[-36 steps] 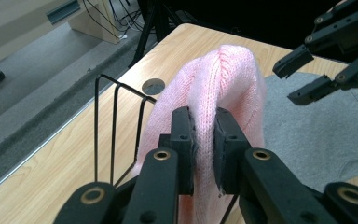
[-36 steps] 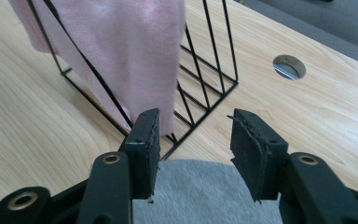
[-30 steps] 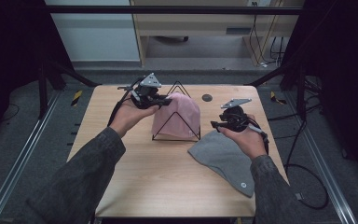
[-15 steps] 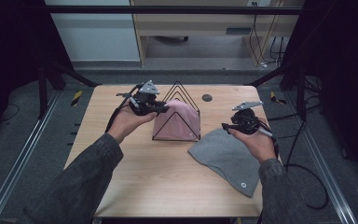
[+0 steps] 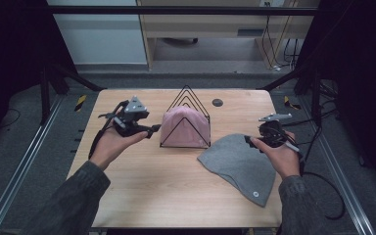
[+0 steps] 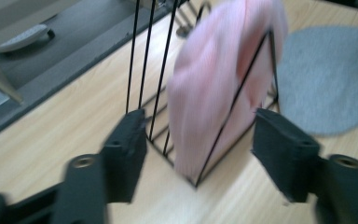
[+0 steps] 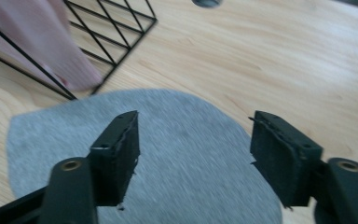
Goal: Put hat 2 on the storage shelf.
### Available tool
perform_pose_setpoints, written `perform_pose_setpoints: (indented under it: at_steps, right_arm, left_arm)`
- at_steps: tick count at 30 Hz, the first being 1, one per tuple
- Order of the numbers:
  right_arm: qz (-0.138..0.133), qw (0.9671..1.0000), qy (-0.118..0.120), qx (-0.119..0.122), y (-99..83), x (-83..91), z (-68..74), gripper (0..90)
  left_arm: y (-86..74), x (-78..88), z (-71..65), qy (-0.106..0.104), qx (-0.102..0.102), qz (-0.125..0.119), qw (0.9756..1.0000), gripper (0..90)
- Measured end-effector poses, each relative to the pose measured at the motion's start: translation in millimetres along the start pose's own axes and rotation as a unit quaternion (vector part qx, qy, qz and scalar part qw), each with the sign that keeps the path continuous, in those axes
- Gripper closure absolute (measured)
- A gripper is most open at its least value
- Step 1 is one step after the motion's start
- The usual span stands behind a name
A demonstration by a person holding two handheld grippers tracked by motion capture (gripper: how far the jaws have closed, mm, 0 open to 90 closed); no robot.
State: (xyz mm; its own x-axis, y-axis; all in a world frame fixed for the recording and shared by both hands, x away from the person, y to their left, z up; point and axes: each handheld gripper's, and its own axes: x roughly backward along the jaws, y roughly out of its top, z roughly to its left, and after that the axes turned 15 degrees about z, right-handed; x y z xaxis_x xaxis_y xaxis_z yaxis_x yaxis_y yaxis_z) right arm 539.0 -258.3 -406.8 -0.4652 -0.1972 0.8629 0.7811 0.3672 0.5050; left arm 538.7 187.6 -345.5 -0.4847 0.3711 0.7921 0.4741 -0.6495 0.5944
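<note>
while the pink hat (image 5: 186, 127) sits partly hidden in the wire rack (image 5: 183, 100) mid-worktop, the left hand-held gripper (image 5: 149, 131) has just opened, empty; the right hand-held gripper (image 5: 248, 140), likewise opened and empty, hovers over the grey hat (image 5: 237, 164) by the right edge.

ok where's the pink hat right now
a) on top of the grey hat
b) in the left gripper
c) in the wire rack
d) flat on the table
c: the pink hat stands upright between the wires of the rack, apart from the grey hat and both open grippers.
</note>
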Motion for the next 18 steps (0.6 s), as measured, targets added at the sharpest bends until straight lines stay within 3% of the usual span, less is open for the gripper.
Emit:
perform_pose_setpoints:
  at_steps: [1,8,11,12,15,17,18]
  right_arm:
    - [0.004,0.9999,0.0,-0.012,-7.2,-3.5,-6.8,31.8]
    - [0.029,0.9985,-0.001,-0.046,-23.6,-23.7,-23.7,40.2]
    - [0.043,0.9965,-0.005,-0.072,-27.1,-35.9,-34.8,45.1]
    - [0.043,0.9965,-0.005,-0.072,-27.1,-35.9,-34.8,45.1]
    - [0.052,0.9954,-0.014,-0.079,-28.3,-42.0,-39.2,46.0]
    - [0.056,0.9948,-0.019,-0.083,-29.1,-45.1,-41.6,45.5]
    - [0.059,0.9943,-0.018,-0.087,-29.4,-46.4,-42.2,44.9]
  left_arm:
    - [-9.7,0.2,-0.3,-0.001,0.004,0.006,1.0,25.4]
    - [-80.6,-11.9,-5.0,-0.006,0.022,0.037,0.9991,12.1]
    - [-118.1,-24.2,-9.5,-0.004,0.048,0.038,0.9981,9.7]
    - [-118.1,-24.2,-9.5,-0.004,0.048,0.038,0.9981,9.7]
    - [-142.9,-29.4,-14.8,0.004,0.067,0.034,0.9972,10.3]
    - [-146.2,-24.9,-15.1,0.014,0.052,0.057,0.9969,10.9]
    - [-147.2,-20.6,-14.2,0.026,0.049,0.05,0.9972,10.4]
